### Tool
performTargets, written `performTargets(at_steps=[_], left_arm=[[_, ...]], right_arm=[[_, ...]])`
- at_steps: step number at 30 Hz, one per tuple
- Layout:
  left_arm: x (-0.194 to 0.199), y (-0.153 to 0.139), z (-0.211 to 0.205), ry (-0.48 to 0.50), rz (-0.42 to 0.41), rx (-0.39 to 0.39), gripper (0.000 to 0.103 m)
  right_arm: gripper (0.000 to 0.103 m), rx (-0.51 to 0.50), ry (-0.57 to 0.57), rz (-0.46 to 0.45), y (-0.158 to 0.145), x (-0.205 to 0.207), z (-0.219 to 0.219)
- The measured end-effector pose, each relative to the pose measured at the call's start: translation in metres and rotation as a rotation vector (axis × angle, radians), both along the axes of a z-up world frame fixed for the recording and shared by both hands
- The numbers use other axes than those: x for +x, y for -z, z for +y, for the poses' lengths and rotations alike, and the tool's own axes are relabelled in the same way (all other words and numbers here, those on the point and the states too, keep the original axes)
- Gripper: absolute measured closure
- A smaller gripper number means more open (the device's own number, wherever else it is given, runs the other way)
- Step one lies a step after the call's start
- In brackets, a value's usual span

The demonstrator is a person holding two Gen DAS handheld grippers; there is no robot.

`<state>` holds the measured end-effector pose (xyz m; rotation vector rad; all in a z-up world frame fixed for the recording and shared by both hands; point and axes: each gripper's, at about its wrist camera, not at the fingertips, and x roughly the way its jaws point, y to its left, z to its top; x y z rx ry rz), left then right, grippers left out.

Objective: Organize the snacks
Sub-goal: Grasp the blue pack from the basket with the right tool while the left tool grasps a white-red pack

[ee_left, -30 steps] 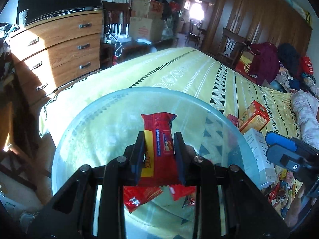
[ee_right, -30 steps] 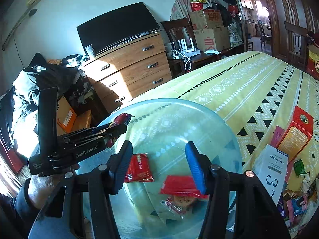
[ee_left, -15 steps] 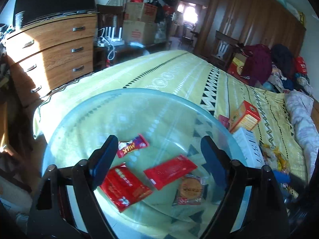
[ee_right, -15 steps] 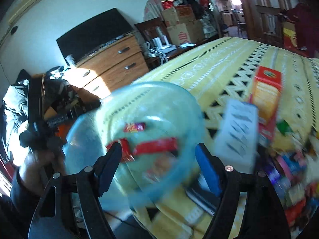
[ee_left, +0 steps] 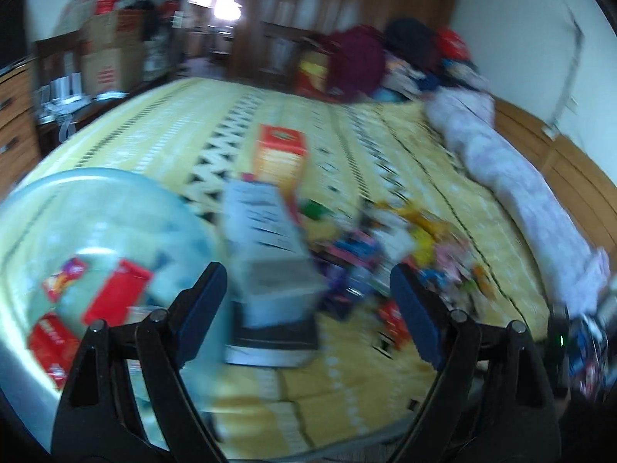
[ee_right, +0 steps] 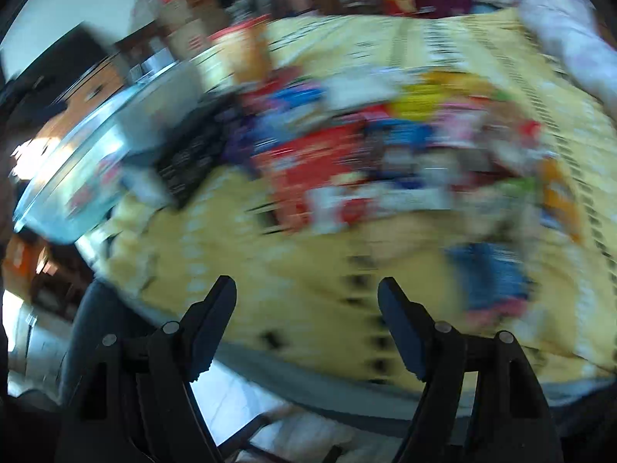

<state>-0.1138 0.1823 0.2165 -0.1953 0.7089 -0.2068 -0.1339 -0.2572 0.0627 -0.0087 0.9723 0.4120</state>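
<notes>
A clear round bowl sits on the yellow bedspread at the left and holds several red snack packets. My left gripper is open and empty, aimed past the bowl's right edge toward a white box. A blurred pile of colourful snacks lies to the right. In the right wrist view the bowl is at the left and the snack pile fills the middle. My right gripper is open and empty above the bed's near edge.
An orange box stands behind the white box. A dark flat box lies under the white one. A rolled pale blanket runs along the bed's right side. Clothes, cardboard boxes and a wooden dresser stand beyond the bed.
My left gripper opened and dropped the red bar into the bowl, then swung right toward the snack pile. My right gripper also swung right and down toward the pile. Both views are motion-blurred.
</notes>
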Motion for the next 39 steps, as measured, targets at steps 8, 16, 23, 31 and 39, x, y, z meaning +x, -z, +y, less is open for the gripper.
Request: performTargets(at_steps=[8, 16, 23, 31, 39], left_arm=[[0.009, 0.042, -0.067, 0.168, 0.151, 0.009, 0.016], [0.022, 0.074, -0.121, 0.333, 0.202, 0.049, 0.018], [0.049, 0.118, -0.196, 0.565, 0.228, 0.091, 0.046], [0.067, 0.148, -0.23, 0.575, 0.246, 0.182, 0.046], [0.049, 0.149, -0.233, 0.575, 0.263, 0.191, 0.066]], right_arm=[[0.02, -0.108, 0.171, 0.011, 0.014, 0.039, -0.075], [0.046, -0.061, 0.157, 0.078, 0.053, 0.061, -0.093], [0.056, 0.042, 0.157, 0.041, 0.046, 0.044, -0.106], [0.055, 0.087, 0.096, 0.04, 0.047, 0.036, -0.107], [0.044, 0.099, 0.065, 0.026, 0.049, 0.033, -0.112]])
